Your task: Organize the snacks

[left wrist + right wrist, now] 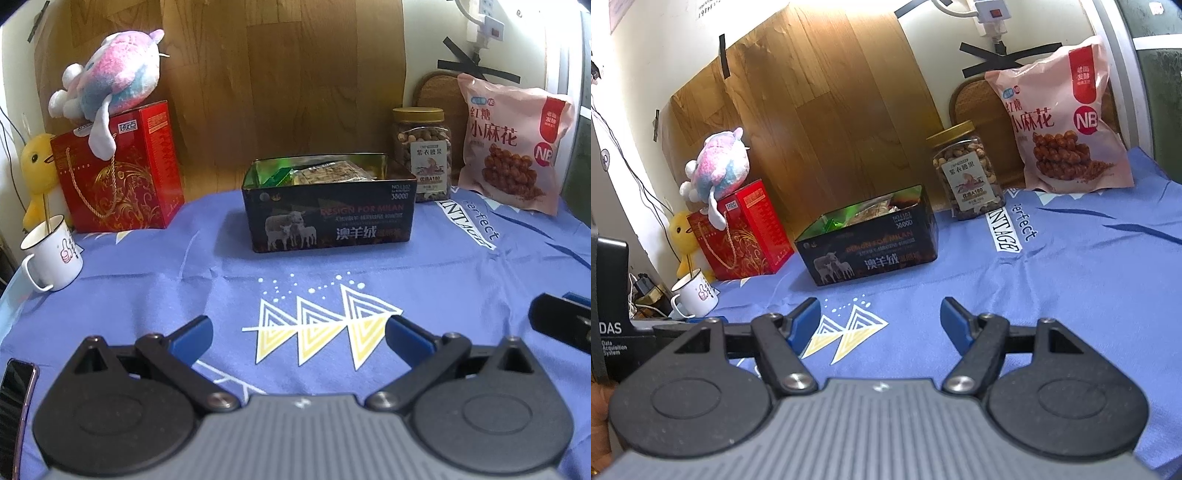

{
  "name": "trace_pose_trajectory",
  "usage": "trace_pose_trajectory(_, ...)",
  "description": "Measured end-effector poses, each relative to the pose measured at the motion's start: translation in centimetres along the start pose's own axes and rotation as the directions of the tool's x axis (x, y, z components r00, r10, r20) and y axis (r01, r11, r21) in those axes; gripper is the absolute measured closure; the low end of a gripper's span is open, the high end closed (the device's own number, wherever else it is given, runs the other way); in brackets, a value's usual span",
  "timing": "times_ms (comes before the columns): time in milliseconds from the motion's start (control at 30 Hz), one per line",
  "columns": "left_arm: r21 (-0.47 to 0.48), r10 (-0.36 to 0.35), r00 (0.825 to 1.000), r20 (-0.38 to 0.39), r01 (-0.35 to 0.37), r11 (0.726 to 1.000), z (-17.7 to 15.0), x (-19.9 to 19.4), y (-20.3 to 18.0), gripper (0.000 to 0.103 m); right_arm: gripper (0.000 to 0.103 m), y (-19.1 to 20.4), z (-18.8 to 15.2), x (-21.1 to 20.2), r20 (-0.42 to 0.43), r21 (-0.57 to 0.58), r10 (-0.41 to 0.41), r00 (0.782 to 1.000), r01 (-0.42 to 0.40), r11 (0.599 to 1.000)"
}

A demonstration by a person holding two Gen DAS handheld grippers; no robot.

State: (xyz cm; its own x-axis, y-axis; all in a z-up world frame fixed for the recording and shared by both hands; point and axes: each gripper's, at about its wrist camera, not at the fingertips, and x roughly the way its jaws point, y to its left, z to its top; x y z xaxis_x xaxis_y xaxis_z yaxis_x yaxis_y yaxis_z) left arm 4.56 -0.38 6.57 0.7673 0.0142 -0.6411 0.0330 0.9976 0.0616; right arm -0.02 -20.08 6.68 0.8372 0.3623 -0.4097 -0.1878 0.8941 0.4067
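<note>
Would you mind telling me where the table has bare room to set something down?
The widest free patch is the blue cloth between the black tin and both grippers. Smaller gaps lie between tin and red box. The back right is crowded: nut jar beside pink snack bag.

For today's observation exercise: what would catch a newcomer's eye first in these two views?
Probably the dark tin box with sheep on its side, open in the middle of the blue cloth with packets inside. Next, the pink snack bag leaning at the back right beside the nut jar, and the pastel plush toy atop the red gift box.
</note>
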Motion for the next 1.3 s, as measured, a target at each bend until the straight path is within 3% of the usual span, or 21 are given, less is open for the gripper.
trace_pose_trajectory(1300,0.036,0.002,1.0,0.018,-0.003,0.999,0.6,0.3,-1.5,0.0,0.029,-1.1,-0.2,0.5,-0.003,0.015,0.02,1.0,-0.02,1.0)
